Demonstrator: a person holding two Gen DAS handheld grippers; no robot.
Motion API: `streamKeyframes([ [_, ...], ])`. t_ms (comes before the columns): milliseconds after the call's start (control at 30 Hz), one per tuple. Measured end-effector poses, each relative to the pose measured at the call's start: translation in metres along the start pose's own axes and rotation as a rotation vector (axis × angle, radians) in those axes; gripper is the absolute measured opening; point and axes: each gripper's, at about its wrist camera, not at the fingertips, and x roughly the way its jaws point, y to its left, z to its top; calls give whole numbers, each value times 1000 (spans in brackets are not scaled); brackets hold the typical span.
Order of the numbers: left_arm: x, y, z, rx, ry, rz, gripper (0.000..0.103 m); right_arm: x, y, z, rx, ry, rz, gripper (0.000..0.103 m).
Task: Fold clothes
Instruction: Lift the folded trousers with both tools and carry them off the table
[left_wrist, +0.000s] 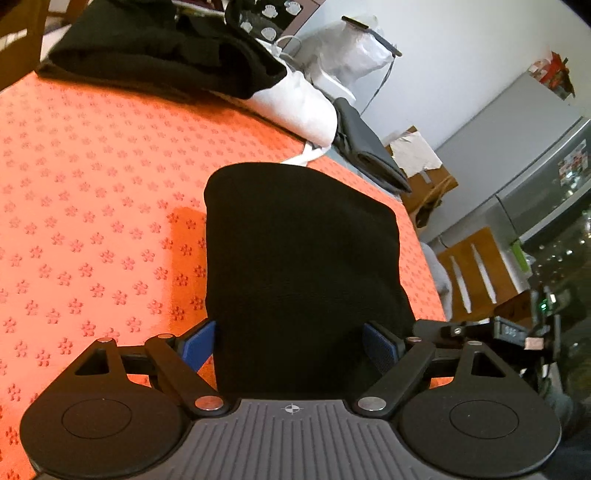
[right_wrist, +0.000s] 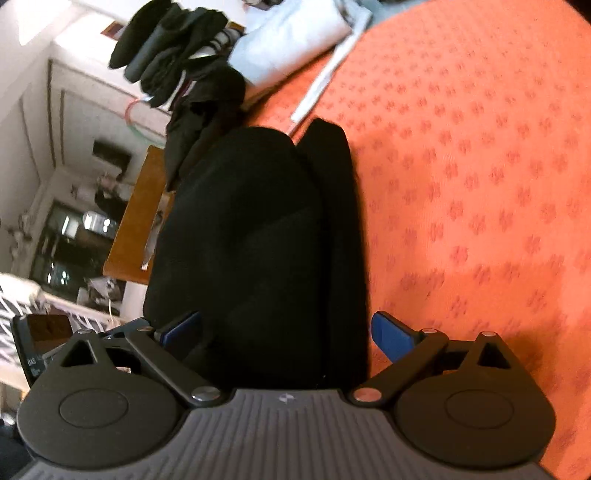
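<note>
Both tongs, left (left_wrist: 290, 347) and right (right_wrist: 288, 334), stand spread around a folded black garment (left_wrist: 299, 258), pinching nothing; its near edge is hidden behind them, and blur softens the right view.

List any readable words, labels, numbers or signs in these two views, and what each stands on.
"DAS": partly cut off, on the dark device at the right-wrist view's left edge.
Embossed figures on the other gripper's body: too blurred to read.
Pictures on the fridge: too small to read.
Crosshair mark on the left gripper's base: a sign, no text.
</note>
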Motion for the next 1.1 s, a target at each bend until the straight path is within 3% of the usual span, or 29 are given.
streamKeyframes([
  [200,3,8,1,-19,20,-46,88,10,14,-7,-22,-27,44,101],
  [333,6,10,3,-25,38,-77,92,16,19,-7,-15,-57,-4,93],
  [433,9,6,5,-8,55,-89,90,17,23,-4,-4,-55,-7,71],
  [500,8,2,9,-1,56,-83,79,12,29,-4,-17,-61,-17,56],
  [600,2,-2,13,5,57,-92,75,3,38,1,-11,-83,-12,48],
  [900,4,-46,55,83,6,-149,74,-44,56,40,-46,-191,-16,47],
  [1100,34,-97,109,143,-35,-185,74,-91,56,102,-58,-280,-32,47],
])
